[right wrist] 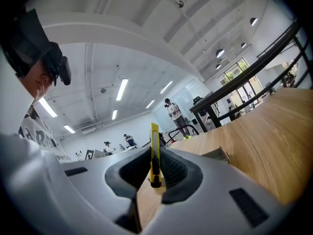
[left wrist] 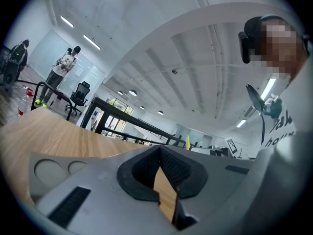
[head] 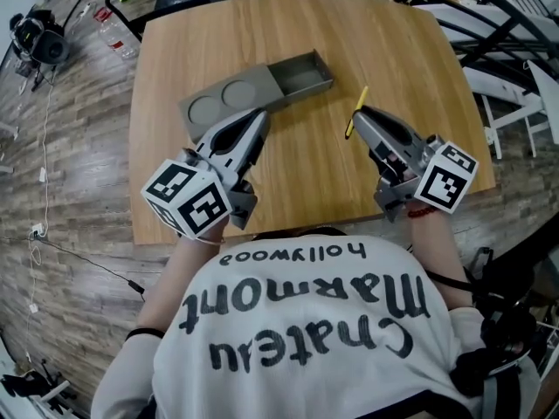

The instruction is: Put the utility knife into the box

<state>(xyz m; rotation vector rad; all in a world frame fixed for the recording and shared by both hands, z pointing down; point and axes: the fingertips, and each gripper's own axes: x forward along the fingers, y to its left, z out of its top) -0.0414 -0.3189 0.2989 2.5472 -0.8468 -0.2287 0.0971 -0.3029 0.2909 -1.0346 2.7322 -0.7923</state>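
A yellow utility knife (head: pixel 355 112) is gripped between the jaws of my right gripper (head: pixel 359 119), held just above the wooden table (head: pixel 306 182). In the right gripper view the knife (right wrist: pixel 154 151) stands upright between the pads, sticking out past the tips. The grey box (head: pixel 253 90) lies at the table's far middle, its tray (head: pixel 301 72) slid open to the right. My left gripper (head: pixel 259 116) is shut and empty, with its tip right at the box's near edge. In the left gripper view the box top (left wrist: pixel 54 168) shows two round recesses.
The table's edges run close on the left and right. A white frame (head: pixel 515 103) and black rails stand to the right of the table. Bottles (head: pixel 113 33) and cables lie on the floor to the left. A person (left wrist: pixel 63 67) stands far off.
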